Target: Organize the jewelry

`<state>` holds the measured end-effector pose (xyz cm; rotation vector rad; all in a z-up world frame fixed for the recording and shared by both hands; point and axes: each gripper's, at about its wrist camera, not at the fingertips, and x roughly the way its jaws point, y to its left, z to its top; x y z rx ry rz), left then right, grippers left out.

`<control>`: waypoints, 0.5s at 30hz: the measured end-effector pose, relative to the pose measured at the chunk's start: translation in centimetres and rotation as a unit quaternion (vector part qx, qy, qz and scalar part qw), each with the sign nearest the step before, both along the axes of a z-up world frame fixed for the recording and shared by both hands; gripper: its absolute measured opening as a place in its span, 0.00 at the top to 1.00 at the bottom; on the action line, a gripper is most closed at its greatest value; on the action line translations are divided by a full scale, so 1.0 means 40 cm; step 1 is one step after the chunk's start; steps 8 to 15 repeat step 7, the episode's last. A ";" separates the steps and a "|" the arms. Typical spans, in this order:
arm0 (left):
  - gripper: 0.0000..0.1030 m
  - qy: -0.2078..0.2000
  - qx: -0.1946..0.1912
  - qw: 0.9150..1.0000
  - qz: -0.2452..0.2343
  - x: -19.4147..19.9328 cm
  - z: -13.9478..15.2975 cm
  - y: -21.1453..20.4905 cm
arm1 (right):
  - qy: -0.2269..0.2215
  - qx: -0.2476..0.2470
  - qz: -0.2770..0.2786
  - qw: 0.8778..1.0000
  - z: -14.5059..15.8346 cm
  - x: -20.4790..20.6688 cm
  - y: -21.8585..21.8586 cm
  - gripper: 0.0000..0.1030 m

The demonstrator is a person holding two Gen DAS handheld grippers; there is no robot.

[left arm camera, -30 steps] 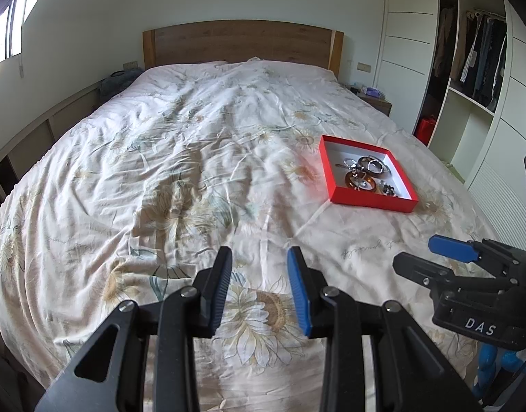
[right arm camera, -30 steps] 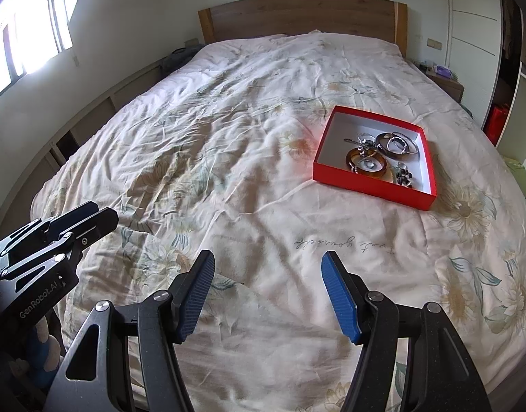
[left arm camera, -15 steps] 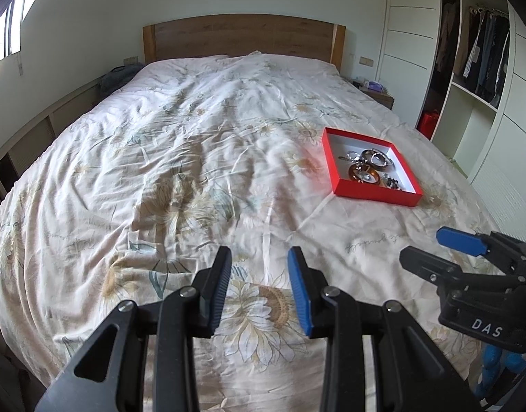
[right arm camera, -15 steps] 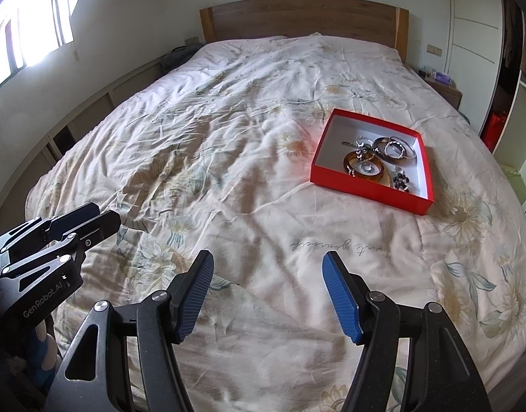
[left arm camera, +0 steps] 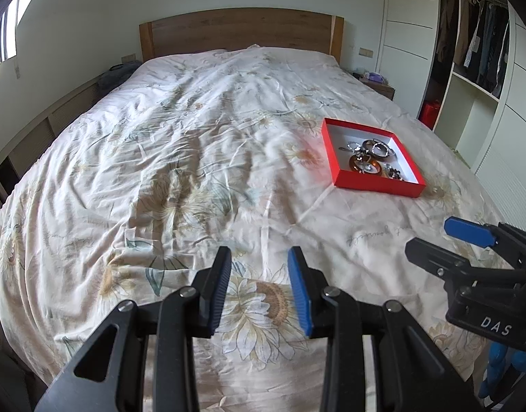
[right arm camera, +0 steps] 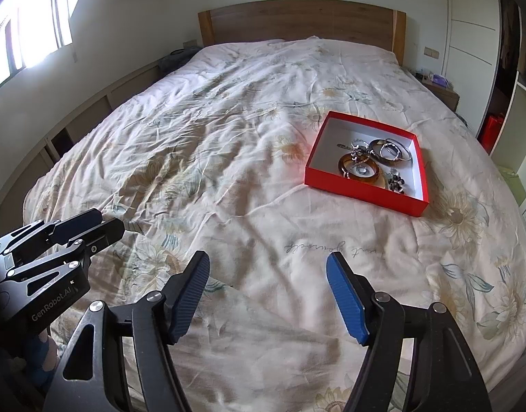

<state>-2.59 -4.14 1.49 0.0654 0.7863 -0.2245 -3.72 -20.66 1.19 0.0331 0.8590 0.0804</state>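
A red shallow box (left arm camera: 376, 185) (right arm camera: 362, 195) with a white inside lies on the right side of the bed. In it lie an amber bangle (right arm camera: 359, 169), a dark bangle with silver rings (right arm camera: 390, 149) and small dark pieces (right arm camera: 396, 182); the bangles also show in the left wrist view (left arm camera: 366, 164). My left gripper (left arm camera: 259, 285) is open and empty, low over the bed's near end. My right gripper (right arm camera: 267, 292) is open wider and empty, well short of the box. Each gripper shows in the other's view: the right (left arm camera: 469, 240), the left (right arm camera: 87, 226).
The bed has a wrinkled cream floral cover (left arm camera: 194, 158) and a wooden headboard (left arm camera: 242, 34). A window is at the left (right arm camera: 29, 27). A white wardrobe with hanging clothes (left arm camera: 482, 44) and a nightstand (left arm camera: 376, 82) stand at the right.
Both cameras have drawn back from the bed, so the box looks farther off. Both grippers stay open and empty.
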 end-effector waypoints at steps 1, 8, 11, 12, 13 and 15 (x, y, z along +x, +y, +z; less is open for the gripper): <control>0.68 0.000 0.000 1.000 0.000 -0.002 -0.001 0.000 | 0.001 0.000 0.000 1.000 -0.001 0.000 0.000 0.32; 0.68 0.003 -0.001 1.000 0.000 0.001 -0.004 -0.002 | 0.004 -0.002 0.001 1.000 -0.008 0.003 0.007 0.32; 0.68 0.003 -0.001 1.000 0.000 0.001 -0.004 -0.002 | 0.004 -0.002 0.001 1.000 -0.008 0.003 0.007 0.32; 0.68 0.003 -0.001 1.000 0.000 0.001 -0.004 -0.002 | 0.004 -0.002 0.001 1.000 -0.008 0.003 0.007 0.32; 0.68 0.003 -0.001 1.000 0.000 0.001 -0.004 -0.002 | 0.004 -0.002 0.001 1.000 -0.008 0.003 0.007 0.32; 0.68 0.003 -0.001 1.000 0.000 0.001 -0.004 -0.002 | 0.004 -0.002 0.001 1.000 -0.008 0.003 0.007 0.32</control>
